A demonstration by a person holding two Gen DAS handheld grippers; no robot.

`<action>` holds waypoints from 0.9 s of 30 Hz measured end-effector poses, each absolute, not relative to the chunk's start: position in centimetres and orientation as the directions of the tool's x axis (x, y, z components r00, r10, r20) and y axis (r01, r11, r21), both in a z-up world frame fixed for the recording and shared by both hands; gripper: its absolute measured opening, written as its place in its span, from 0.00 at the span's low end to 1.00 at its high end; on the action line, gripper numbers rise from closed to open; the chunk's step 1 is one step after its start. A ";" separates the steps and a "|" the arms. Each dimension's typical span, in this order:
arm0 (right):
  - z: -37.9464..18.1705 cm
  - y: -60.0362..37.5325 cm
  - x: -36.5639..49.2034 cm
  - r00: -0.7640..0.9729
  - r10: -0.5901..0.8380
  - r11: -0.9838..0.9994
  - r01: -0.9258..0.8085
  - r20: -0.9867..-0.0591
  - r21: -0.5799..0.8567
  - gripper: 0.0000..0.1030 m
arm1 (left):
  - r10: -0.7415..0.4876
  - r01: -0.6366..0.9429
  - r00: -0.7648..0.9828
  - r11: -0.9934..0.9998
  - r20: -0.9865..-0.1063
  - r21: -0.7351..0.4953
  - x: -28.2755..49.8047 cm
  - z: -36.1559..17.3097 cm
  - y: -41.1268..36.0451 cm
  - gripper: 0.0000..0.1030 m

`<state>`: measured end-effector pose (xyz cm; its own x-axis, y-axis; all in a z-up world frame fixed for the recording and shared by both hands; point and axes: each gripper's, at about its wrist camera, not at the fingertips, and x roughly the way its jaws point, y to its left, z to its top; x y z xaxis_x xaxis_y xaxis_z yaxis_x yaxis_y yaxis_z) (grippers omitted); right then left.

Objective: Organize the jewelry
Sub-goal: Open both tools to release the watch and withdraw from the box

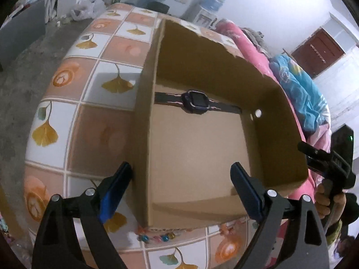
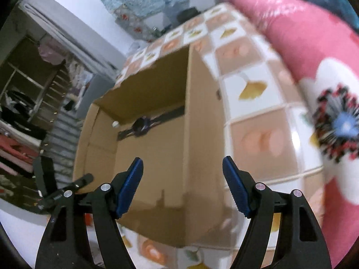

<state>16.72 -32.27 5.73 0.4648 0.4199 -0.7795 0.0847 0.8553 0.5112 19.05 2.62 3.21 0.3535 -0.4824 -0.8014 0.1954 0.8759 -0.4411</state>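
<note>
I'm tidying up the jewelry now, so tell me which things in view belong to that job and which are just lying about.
Part of the job:
- cardboard box
- watch lying flat inside the box by its far wall
- bead bracelet on the tablecloth against the box's near side
- left gripper and right gripper, both open and empty

Just lying about:
- pink quilt
- blue blanket
- water dispenser

— What is lost to blur?
— In the right wrist view, the pink quilt [image 2: 298, 51] and its flower print are smeared, and the watch [image 2: 143, 124] in the cardboard box [image 2: 202, 134] is reduced to a dark shape.
— And what is cut off or hidden?
— A string of beads [image 1: 157, 237] is partly covered by the box's near corner; the hand [image 1: 329, 204] is largely masked by the right gripper's handle at the frame edge
</note>
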 end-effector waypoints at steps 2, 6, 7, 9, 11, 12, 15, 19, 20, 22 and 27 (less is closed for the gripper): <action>5.8 -31.8 16.6 0.466 0.408 0.863 0.083 -0.785 0.498 0.67 | -0.502 0.192 0.346 0.865 -0.793 -0.464 18.0 3.2 2.4 0.85; 5.9 -31.9 17.1 0.470 0.397 0.870 0.082 -0.788 0.487 0.67 | -0.515 0.195 0.368 0.857 -0.774 -0.478 16.7 3.3 2.4 0.85; 5.9 -31.9 17.3 0.472 0.398 0.869 0.083 -0.787 0.489 0.67 | -0.514 0.194 0.369 0.858 -0.774 -0.476 16.7 3.4 2.3 0.85; 5.8 -31.9 17.7 0.475 0.398 0.868 0.083 -0.785 0.489 0.67 | -0.501 0.192 0.378 0.865 -0.778 -0.464 17.0 3.5 2.0 0.85; 5.7 -32.0 17.6 0.477 0.400 0.867 0.082 -0.783 0.492 0.68 | -0.483 0.191 0.389 0.876 -0.785 -0.444 17.4 3.6 1.8 0.85; 5.7 -32.0 17.3 0.479 0.400 0.866 0.081 -0.781 0.493 0.68 | -0.474 0.188 0.395 0.880 -0.787 -0.436 17.7 3.5 1.7 0.85; 5.5 -31.7 17.1 0.490 0.402 0.864 0.077 -0.774 0.497 0.68 | -0.465 0.185 0.413 0.885 -0.783 -0.428 18.3 3.6 1.9 0.85; 5.4 -31.2 17.0 0.495 0.402 0.865 0.072 -0.770 0.497 0.69 | -0.463 0.191 0.428 0.886 -0.776 -0.423 18.1 3.7 2.1 0.85; 5.4 -31.2 17.0 0.496 0.401 0.864 0.072 -0.770 0.497 0.69 | -0.465 0.199 0.433 0.885 -0.772 -0.422 17.9 3.7 2.3 0.85; 5.4 -31.4 16.8 0.504 0.417 0.850 0.078 -0.756 0.521 0.69 | -0.454 0.206 0.463 0.891 -0.762 -0.405 17.4 4.2 2.9 0.85; 6.6 -33.3 14.1 0.599 0.376 0.839 0.104 -0.707 0.534 0.70 | -0.418 0.208 0.614 0.904 -0.670 -0.373 14.2 6.6 5.8 0.87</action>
